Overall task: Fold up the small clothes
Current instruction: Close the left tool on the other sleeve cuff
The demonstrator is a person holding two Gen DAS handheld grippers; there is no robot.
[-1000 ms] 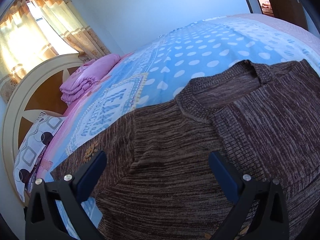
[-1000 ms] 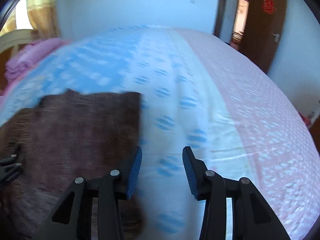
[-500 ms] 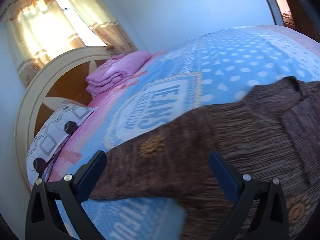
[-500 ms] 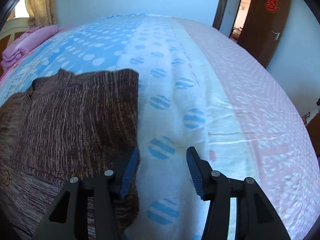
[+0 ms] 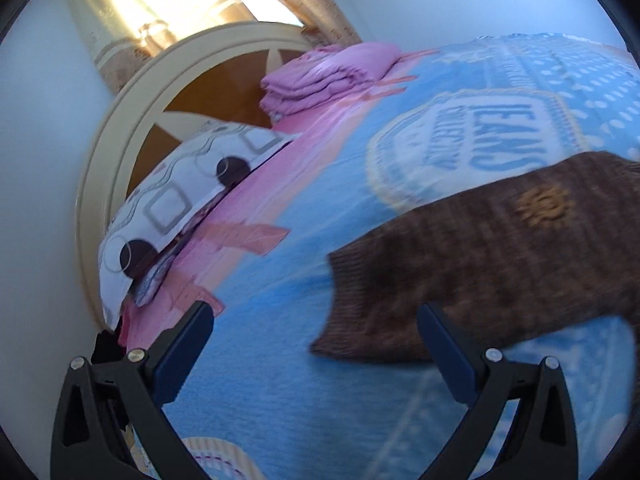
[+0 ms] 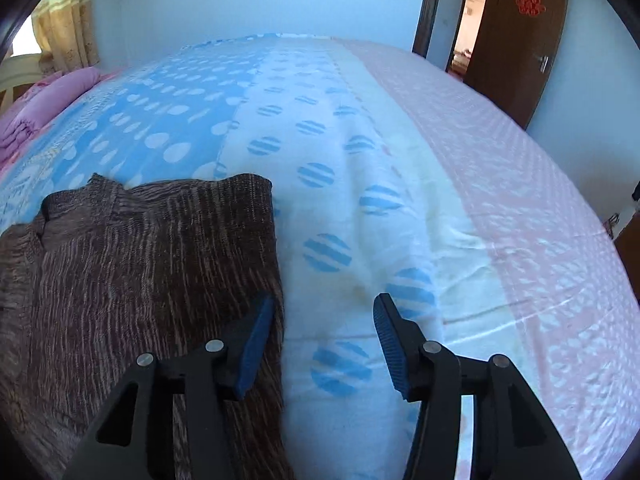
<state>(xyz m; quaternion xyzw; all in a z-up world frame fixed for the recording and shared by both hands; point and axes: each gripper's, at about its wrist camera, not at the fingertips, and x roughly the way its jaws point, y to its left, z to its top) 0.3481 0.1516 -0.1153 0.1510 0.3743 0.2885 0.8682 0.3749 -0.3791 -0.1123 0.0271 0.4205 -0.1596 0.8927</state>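
Observation:
A brown knitted sweater [image 6: 132, 280] lies flat on the bed. In the left wrist view one sleeve [image 5: 460, 256] stretches out to the left, its cuff lying just ahead of my left gripper [image 5: 316, 340], which is open and empty above the blue bedspread. In the right wrist view the sweater's body fills the lower left, folded edge straight. My right gripper [image 6: 324, 334] is open and empty, its left finger [image 6: 256, 336] over the sweater's right edge, its right finger over bare bedspread.
The blue, white and pink bedspread [image 6: 360, 140] covers the whole bed. A folded pink quilt [image 5: 332, 76], a patterned pillow [image 5: 180, 208] and the round headboard [image 5: 132, 112] are at the bed's head. A brown door [image 6: 516, 40] stands open at the far right.
My left gripper has swung left off the sweater's body toward the sleeve cuff and the headboard. My right gripper has opened a little wider and stayed by the sweater's right edge.

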